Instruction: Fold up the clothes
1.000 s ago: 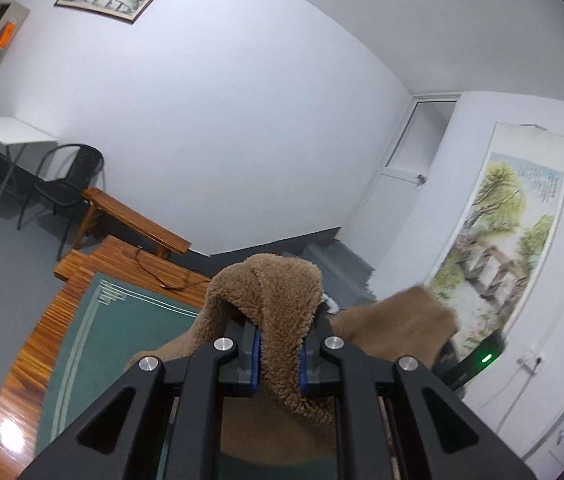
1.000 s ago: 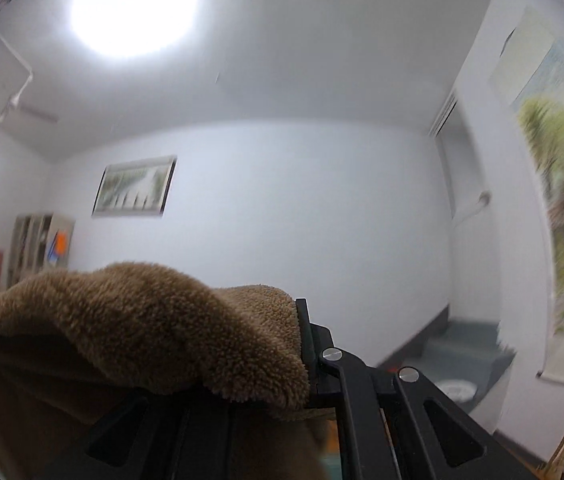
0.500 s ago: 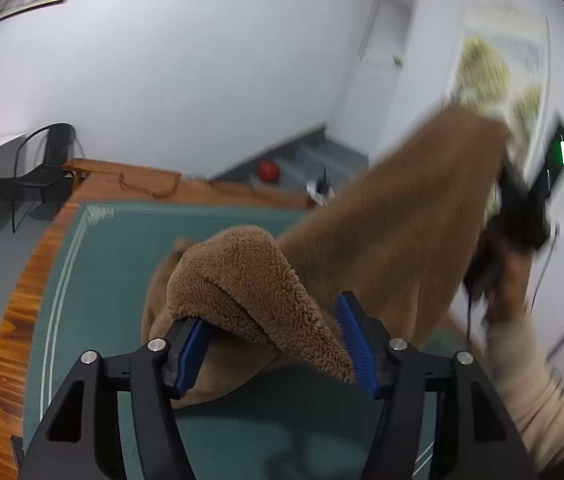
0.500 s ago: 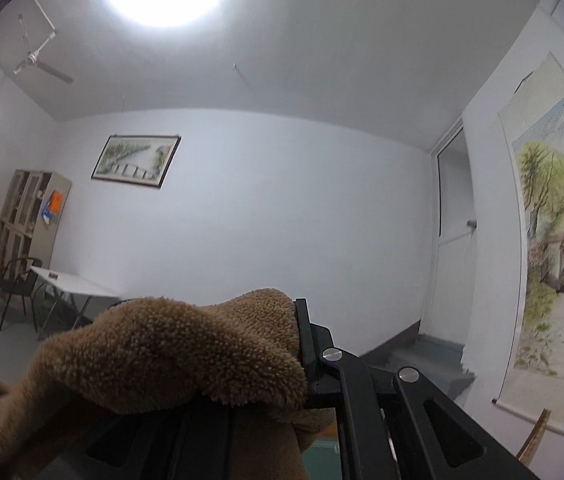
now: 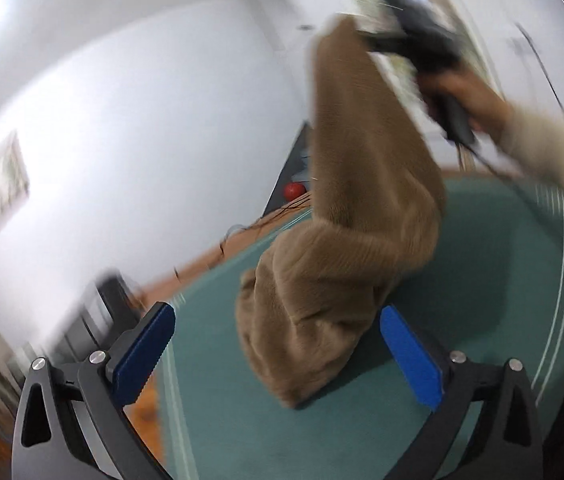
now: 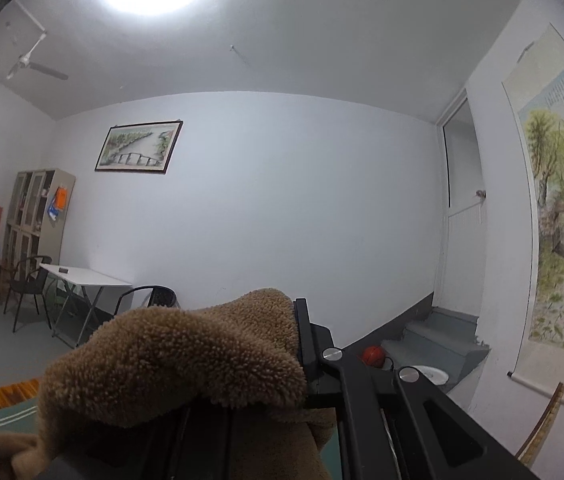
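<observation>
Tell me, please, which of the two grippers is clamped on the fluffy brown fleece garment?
The right gripper: its jaws are shut on the fluffy brown fleece garment. The left gripper is opening, its blue pads clear of it.

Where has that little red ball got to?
The small red ball lies on the floor by the grey steps at the white wall's foot, past the green mat's far edge and behind the hanging brown fleece garment.

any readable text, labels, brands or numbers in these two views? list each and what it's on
None can be read.
Hanging scroll painting: a block of small script at its top right, too small to read.
Orange and blue papers on the cabinet: too small to tell any print.
Framed painting: no writing visible.
Left wrist view: too motion-blurred to show any text.
</observation>
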Tool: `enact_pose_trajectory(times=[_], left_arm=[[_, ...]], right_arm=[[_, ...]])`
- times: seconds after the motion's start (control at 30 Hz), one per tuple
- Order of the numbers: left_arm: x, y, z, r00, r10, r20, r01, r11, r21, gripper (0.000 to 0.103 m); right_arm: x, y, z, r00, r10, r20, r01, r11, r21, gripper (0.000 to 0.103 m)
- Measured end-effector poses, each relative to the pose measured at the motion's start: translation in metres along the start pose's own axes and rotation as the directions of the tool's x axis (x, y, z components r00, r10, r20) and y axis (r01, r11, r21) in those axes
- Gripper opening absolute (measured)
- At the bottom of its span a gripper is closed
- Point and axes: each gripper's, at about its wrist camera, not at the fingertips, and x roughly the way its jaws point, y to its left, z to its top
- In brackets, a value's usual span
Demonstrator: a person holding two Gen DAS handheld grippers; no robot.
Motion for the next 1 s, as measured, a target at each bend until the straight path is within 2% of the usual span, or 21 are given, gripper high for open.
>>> enact_pose_trajectory(times=[0.07, 0.13, 0.2, 0.27, 0.3, 0.4, 0.57, 0.6, 0.67, 0.73, 0.77, 0.8, 0.83, 0.87, 0.9, 0.93, 1.0], left_arm=[[0.000, -0.019, 0.001, 1.000, 0.010, 0.017, -0.013, 0.989, 0.148, 0.103], [0.005, -0.039, 0.002, 0.999, 0.016, 0.037, -0.026, 0.957, 0.289, 0.103], [0.016, -0.054, 0.006, 0.998, 0.023, 0.063, -0.047, 0.906, 0.422, 0.103], [0.020, -0.072, 0.009, 0.996, 0.005, 0.092, -0.054, 0.841, 0.538, 0.103], [0.021, -0.077, 0.012, 0.995, -0.005, 0.099, -0.053, 0.819, 0.572, 0.103], [0.037, -0.080, 0.017, 0.996, -0.031, 0.089, -0.031, 0.781, 0.623, 0.103], [0.059, -0.085, 0.025, 0.998, -0.052, 0.041, 0.011, 0.735, 0.678, 0.103], [0.062, -0.085, 0.027, 0.998, -0.066, 0.015, 0.038, 0.734, 0.678, 0.103], [0.068, -0.082, 0.032, 0.994, -0.099, -0.037, 0.099, 0.753, 0.651, 0.103], [0.073, -0.078, 0.035, 0.992, -0.107, -0.064, 0.123, 0.771, 0.625, 0.101], [0.075, -0.076, 0.037, 0.992, -0.106, -0.073, 0.129, 0.781, 0.611, 0.096], [0.077, -0.073, 0.038, 0.991, -0.103, -0.080, 0.131, 0.790, 0.599, 0.086], [0.079, -0.070, 0.039, 0.991, -0.097, -0.090, 0.131, 0.800, 0.585, 0.068], [0.082, -0.067, 0.041, 0.991, -0.089, -0.101, 0.131, 0.811, 0.570, 0.057], [0.085, -0.064, 0.043, 0.990, -0.086, -0.115, 0.135, 0.824, 0.551, 0.036], [0.086, -0.058, 0.046, 0.987, -0.094, -0.128, 0.147, 0.841, 0.520, 0.028], [0.086, -0.044, 0.054, 0.984, -0.113, -0.135, 0.162, 0.884, 0.439, 0.024]], right_arm=[[0.000, 0.000, -0.001, 1.000, 0.001, -0.003, -0.001, 1.000, -0.005, 0.008], [0.000, 0.001, -0.001, 1.000, 0.005, -0.005, -0.005, 1.000, -0.009, 0.008], [-0.001, 0.001, -0.001, 1.000, 0.008, -0.004, -0.008, 1.000, -0.010, 0.008], [-0.003, 0.001, 0.000, 1.000, 0.008, -0.001, -0.008, 1.000, -0.012, 0.008], [-0.004, 0.000, 0.001, 1.000, 0.008, 0.001, -0.008, 1.000, -0.013, 0.008], [-0.007, -0.004, 0.001, 1.000, 0.008, 0.005, -0.008, 1.000, -0.009, 0.008], [-0.010, -0.012, -0.002, 1.000, 0.009, 0.005, -0.009, 1.000, -0.003, 0.008], [-0.011, -0.013, -0.003, 1.000, 0.009, 0.006, -0.009, 1.000, -0.001, 0.008], [-0.011, -0.017, -0.004, 1.000, 0.006, 0.006, -0.006, 1.000, 0.004, 0.008], [-0.012, -0.020, -0.006, 1.000, 0.003, 0.007, -0.003, 1.000, 0.009, 0.008], [-0.012, -0.022, -0.007, 1.000, 0.000, 0.006, 0.000, 1.000, 0.012, 0.008], [-0.012, -0.024, -0.008, 1.000, -0.003, 0.005, 0.003, 1.000, 0.016, 0.008], [-0.012, -0.025, -0.009, 1.000, -0.006, 0.004, 0.005, 1.000, 0.020, 0.008], [-0.012, -0.028, -0.010, 1.000, -0.007, 0.002, 0.007, 1.000, 0.027, 0.008], [-0.012, -0.029, -0.011, 1.000, -0.007, -0.001, 0.007, 0.999, 0.033, 0.008], [-0.012, -0.031, -0.012, 1.000, -0.007, -0.003, 0.007, 0.999, 0.039, 0.008], [-0.013, -0.033, -0.014, 1.000, -0.014, -0.003, 0.014, 0.999, 0.046, 0.008]])
